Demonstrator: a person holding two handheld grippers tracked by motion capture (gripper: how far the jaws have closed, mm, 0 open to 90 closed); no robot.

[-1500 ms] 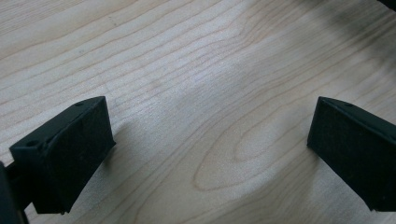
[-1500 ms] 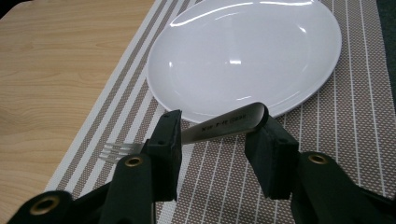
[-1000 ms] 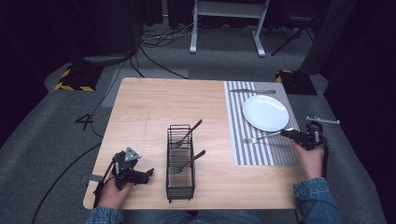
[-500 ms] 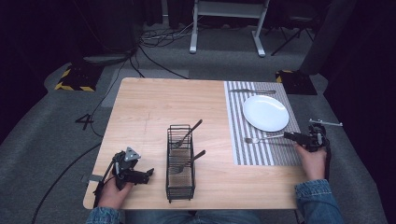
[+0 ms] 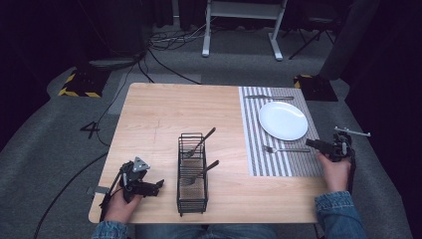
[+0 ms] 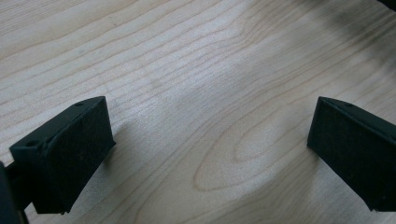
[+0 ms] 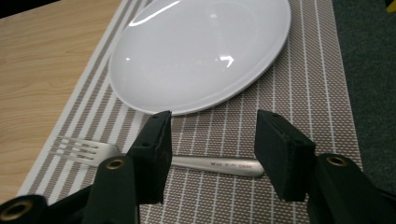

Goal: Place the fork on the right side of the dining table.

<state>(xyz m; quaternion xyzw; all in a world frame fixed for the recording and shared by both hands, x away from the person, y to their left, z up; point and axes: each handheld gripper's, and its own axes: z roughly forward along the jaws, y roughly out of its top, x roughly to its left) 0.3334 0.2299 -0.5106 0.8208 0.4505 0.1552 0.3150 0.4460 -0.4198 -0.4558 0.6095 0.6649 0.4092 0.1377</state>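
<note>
A: What is the surface like?

B: A pale wood-grain bench [image 5: 159,114] with a woven placemat [image 7: 322,93], grey with white stripes, along its far right side. On the mat sits a round, glossy white plate [image 7: 201,46], and just in front of it a brushed steel fork [image 7: 187,161] lies flat, tines pointing toward the wood.

A: Where is the fork relative to the right hand-held gripper [image 7: 212,149]?

B: Right below and ahead of it. The end of the handle shows in the gap between the two black foam-faced jaws, which are apart from it; neither pad presses on the metal. The jaws have just been opening, and now stand partly spread.

A: And the left hand-held gripper [image 6: 210,154]?

B: Spread wide over bare wood near the front left corner, with nothing between its blocky pads.

A: Anything else?

B: A black wire rack [image 5: 192,174] stands mid-bench with two dark-handled utensils [image 5: 201,154] leaning out of it. A knife [image 5: 268,97] lies on the mat beyond the plate.
</note>
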